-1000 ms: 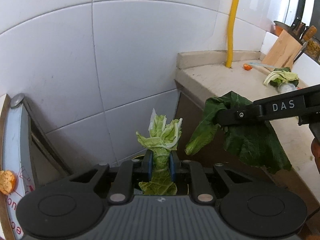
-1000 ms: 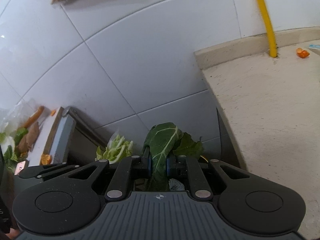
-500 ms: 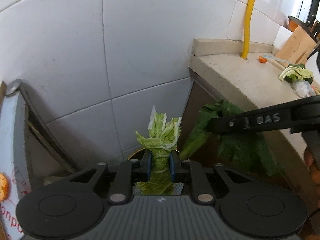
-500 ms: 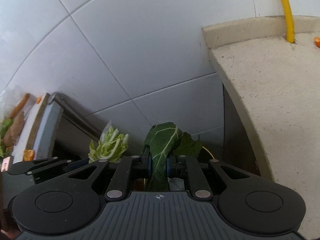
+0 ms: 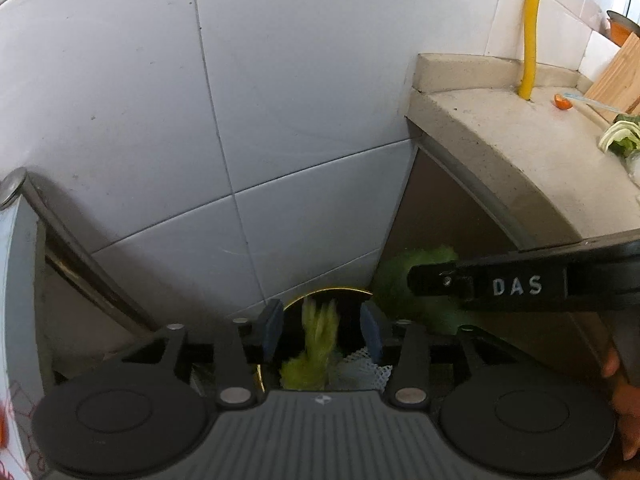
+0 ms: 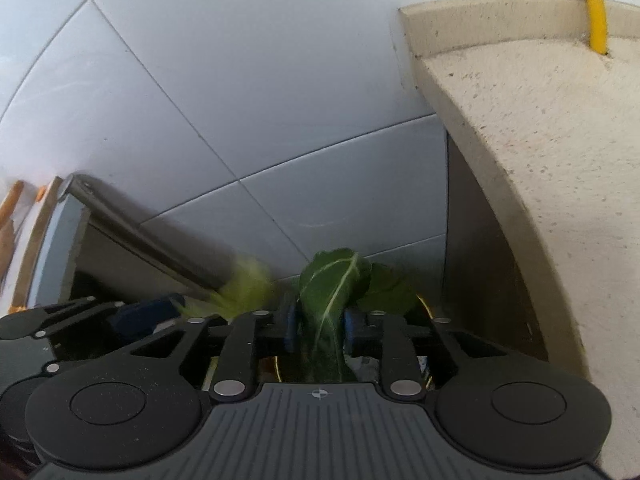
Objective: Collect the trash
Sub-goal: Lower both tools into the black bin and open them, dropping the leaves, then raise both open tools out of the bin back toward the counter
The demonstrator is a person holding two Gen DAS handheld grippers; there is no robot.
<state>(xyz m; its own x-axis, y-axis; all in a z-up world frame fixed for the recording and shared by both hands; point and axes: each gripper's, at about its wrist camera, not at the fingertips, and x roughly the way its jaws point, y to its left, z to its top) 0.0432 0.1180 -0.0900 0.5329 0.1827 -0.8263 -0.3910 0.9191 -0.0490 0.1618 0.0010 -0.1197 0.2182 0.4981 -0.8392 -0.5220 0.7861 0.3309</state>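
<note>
Below, left gripper (image 5: pixel 322 330) just opened, pale leaf (image 5: pixel 318 344) loose, right gripper (image 6: pixel 319 326) just opened around dark leaf (image 6: pixel 330 300), counter (image 6: pixel 540 152) alongside.

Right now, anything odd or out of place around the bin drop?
Mostly normal. The pale cabbage leaf is blurred, loose between the left gripper's just-opened jaws above the bin. An orange scrap and leafy scraps lie on the counter, uncollected.

A home kitchen: glossy white wall tiles (image 5: pixel 280 100) back a speckled stone surface (image 5: pixel 500 152) carrying a wooden cutting board (image 5: pixel 618 80), vegetable scraps (image 5: pixel 620 140) (leafy, pale green) and a yellow pipe (image 5: pixel 532 28).
</note>
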